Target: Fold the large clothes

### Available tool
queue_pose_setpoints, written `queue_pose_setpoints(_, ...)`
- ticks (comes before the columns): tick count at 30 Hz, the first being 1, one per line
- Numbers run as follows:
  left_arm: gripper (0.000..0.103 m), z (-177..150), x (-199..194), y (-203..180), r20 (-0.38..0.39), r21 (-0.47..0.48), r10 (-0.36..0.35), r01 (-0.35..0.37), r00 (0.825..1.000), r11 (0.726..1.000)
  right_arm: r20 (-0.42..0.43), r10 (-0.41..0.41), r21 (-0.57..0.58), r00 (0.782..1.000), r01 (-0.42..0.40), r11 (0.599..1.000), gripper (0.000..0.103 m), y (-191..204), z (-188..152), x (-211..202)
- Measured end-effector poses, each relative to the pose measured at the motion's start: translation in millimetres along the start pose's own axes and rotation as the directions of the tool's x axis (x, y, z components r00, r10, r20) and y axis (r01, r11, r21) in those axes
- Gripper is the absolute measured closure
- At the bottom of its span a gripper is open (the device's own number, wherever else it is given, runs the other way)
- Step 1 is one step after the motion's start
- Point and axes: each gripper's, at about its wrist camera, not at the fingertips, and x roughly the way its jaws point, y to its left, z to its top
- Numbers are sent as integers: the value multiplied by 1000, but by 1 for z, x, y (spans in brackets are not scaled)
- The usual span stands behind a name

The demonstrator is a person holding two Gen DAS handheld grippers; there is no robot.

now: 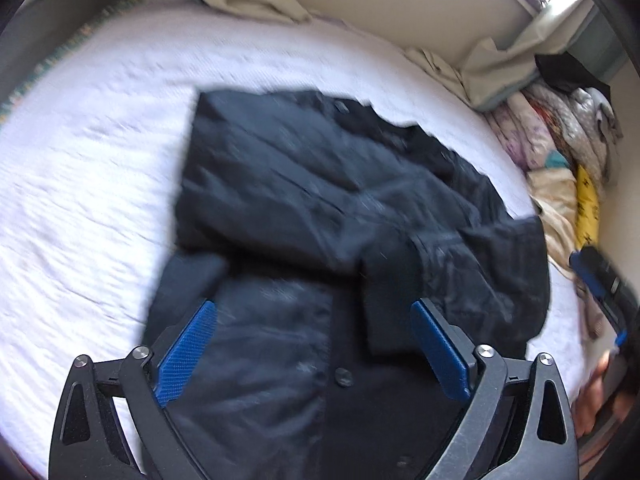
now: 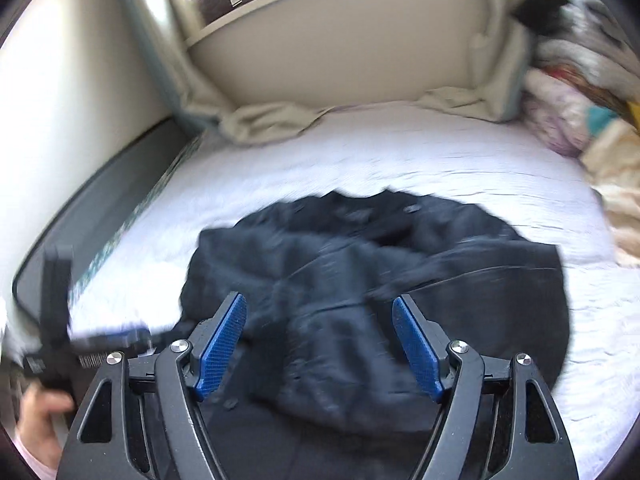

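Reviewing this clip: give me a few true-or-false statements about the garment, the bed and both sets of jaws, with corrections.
1. The dark jacket lies on a white bedspread. True.
2. The left gripper is clamped on the jacket. False: its jaws stand open, nothing pinched.
3. The right gripper has its jaws apart. True.
4. The jacket hangs from a hanger. False: it lies on the bed.
5. A pile of mixed laundry sits at the bed's right side. True.

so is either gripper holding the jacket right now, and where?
Nothing held. Left gripper and right gripper are both open above the dark jacket on the bed.
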Motion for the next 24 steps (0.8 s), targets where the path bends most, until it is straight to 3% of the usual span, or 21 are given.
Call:
queue_pose_setpoints(6,20,-7,45,-23,-125,-3,-125,125,984,992,37,-20,139,999,14,990,28,-47,14,-22)
queue_pose_setpoints(12,28,-8,79,-28,-173,-62,-193,185,966,981,47,-11,213,999,1,977,28,-70,17,-30)
queue_pose_setpoints(15,57,-6,89,-27,-182,-91,-246,233,952,968,50,-11,249,999,-2,969,28,-81,19,-32)
queue_pose_setpoints(17,88,-4,94,-26,-186,-104,-258,242,948,965,52,-11,272,999,-4,962,27,-88,20,-33)
queue_pose_setpoints(18,95,-4,94,-26,-188,-111,-276,259,943,959,53,-12,283,999,-3,959,27,-90,21,-33)
queue_pose_setpoints(20,99,-2,88,-28,-175,-125,-299,280,938,952,55,-17,299,998,0,954,27,-95,21,-35)
queue_pose_setpoints(24,99,9,47,-36,-94,-55,-300,296,949,954,57,-42,315,997,22,949,27,-103,21,-39)
